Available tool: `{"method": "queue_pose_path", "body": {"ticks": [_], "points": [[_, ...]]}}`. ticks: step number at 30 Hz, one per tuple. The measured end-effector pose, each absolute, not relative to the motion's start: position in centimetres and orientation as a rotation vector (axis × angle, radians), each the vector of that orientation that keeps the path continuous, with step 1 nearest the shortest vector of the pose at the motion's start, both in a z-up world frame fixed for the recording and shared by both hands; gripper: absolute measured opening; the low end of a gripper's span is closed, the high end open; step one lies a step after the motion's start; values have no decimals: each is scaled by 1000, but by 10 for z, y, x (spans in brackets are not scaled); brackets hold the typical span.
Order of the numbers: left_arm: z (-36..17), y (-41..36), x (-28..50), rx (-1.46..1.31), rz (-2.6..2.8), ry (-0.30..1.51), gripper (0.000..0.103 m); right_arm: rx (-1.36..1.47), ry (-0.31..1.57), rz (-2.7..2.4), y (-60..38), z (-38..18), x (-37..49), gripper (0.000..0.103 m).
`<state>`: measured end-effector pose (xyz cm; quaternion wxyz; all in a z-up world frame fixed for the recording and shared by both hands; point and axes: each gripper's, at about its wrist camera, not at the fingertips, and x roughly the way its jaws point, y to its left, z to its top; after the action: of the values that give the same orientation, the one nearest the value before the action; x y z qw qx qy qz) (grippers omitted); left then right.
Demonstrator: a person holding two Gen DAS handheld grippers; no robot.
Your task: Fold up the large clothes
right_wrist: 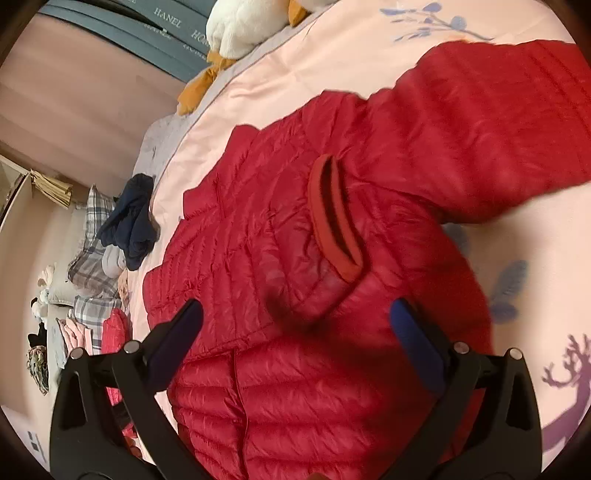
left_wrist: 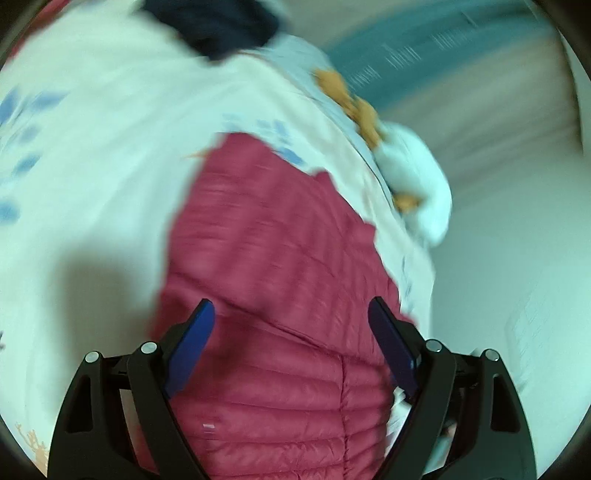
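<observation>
A red quilted down jacket [right_wrist: 332, 229] lies spread on a pale pink bed sheet [right_wrist: 280, 81]; its collar [right_wrist: 334, 218] faces up and one sleeve [right_wrist: 491, 122] stretches toward the upper right. My right gripper [right_wrist: 295, 314] hovers open just above the jacket body below the collar, nothing between its blue pads. In the blurred left wrist view the same jacket [left_wrist: 273, 266] fills the centre. My left gripper [left_wrist: 291, 310] stands wide open over it, and the fabric passes beneath the pads without being pinched.
A white plush toy with orange feet [right_wrist: 240, 26] lies at the bed's far edge, also seen as the plush [left_wrist: 410, 177]. A dark navy garment [right_wrist: 131, 221] sits on the sheet by plaid pillows [right_wrist: 92, 236]. The bed sheet [left_wrist: 92, 166] surrounds the jacket.
</observation>
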<state>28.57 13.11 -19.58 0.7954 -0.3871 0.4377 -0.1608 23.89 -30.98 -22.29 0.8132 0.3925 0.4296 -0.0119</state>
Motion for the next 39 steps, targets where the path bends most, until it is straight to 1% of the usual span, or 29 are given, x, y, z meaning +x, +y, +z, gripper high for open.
{"method": "queue_pose_path", "body": {"ticks": [2,5,6,7,8,9,10,12,13,14,15,18,20,22,25,27,29,34,37,38,39], "points": [[-209,152,285,-912,-311,948,85,844,927,-46,-310,-228,242,101],[-225,160,294,-1018,-380,947,85,851,931,-86,-310,-235,249,101],[-229,157,298,-1036,-405,955,85,841,925,-102,-310,-235,252,95],[-234,153,304,-1056,-418,962,85,824,916,-130,-309,-235,254,92],[-236,149,308,-1070,-433,962,85,815,917,-153,-309,-235,256,84],[-239,142,315,-1077,-460,960,85,811,921,-169,-309,-236,258,73],[-240,138,319,-1079,-470,965,85,804,928,-199,-308,-238,262,67],[-245,134,323,-1093,-478,980,85,791,926,-231,-310,-238,264,40],[-251,130,327,-1108,-469,995,85,793,918,-229,-311,-238,265,36],[-254,130,328,-1116,-449,1001,85,797,898,-231,-313,-236,265,22],[-257,127,331,-1119,-439,998,85,796,878,-227,-314,-233,265,16],[-256,124,340,-1127,-407,964,85,832,769,-192,-322,-211,260,11],[-256,129,343,-1139,-384,943,85,825,727,-191,-327,-199,254,10],[-255,134,347,-1147,-348,924,85,791,746,-211,-329,-199,255,9],[-259,137,347,-1159,-297,913,78,768,832,-268,-336,-221,261,9],[-261,139,347,-1136,-279,916,69,744,862,-281,-336,-233,265,9],[-262,140,348,-1093,-266,929,63,714,875,-286,-334,-241,267,10],[-262,145,349,-1068,-288,975,62,727,916,-276,-341,-246,269,13],[-251,141,345,-963,-284,1015,64,688,904,-272,-340,-233,262,30],[-246,139,341,-913,-281,1023,69,673,892,-277,-339,-227,260,43],[-240,137,337,-859,-281,1023,75,655,872,-286,-338,-221,256,53]]}}
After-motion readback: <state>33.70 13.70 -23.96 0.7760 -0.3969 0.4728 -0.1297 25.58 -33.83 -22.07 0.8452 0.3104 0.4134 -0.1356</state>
